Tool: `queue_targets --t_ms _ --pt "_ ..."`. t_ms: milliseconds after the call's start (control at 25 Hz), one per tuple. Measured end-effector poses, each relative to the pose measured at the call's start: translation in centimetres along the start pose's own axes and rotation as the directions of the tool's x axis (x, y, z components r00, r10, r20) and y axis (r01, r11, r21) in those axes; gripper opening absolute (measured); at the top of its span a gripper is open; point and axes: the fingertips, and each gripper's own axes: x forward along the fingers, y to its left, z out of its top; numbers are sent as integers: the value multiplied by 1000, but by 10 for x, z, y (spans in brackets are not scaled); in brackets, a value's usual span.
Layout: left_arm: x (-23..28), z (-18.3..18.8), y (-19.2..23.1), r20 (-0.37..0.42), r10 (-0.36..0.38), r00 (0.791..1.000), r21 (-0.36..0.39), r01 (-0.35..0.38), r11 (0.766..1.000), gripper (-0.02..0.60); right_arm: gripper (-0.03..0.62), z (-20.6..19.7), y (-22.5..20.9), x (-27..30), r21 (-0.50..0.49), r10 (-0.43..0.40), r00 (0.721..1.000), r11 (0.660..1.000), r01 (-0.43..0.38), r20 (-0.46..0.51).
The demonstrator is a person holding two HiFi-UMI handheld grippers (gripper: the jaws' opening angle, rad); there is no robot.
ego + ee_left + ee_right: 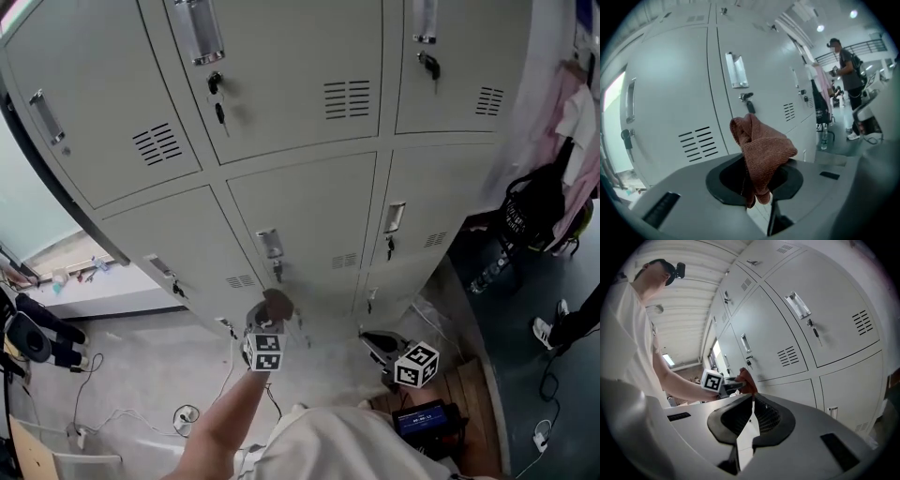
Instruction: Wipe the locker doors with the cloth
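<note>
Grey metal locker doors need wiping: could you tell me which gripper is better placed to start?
Left. The left gripper is shut on the reddish-brown knitted cloth, raised close to a grey metal locker door; the right gripper is shut on nothing and farther back.
</note>
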Motion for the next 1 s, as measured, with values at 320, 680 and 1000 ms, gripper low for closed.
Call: queue_targets --t_ms 320,680,1000 --pt "-51 10 -68 66 -239 969 -47 243 969 83 23 38 11 -9 -135 42 996 990 -31 77" --pt "-74 17 -83 106 -254 961 -124 266 956 83 23 42 9 -9 -88 37 993 996 -27 110" --pt "-74 26 -82 117 -247 962 -99 259 961 83 23 41 13 -7 -85 49 992 996 -39 119"
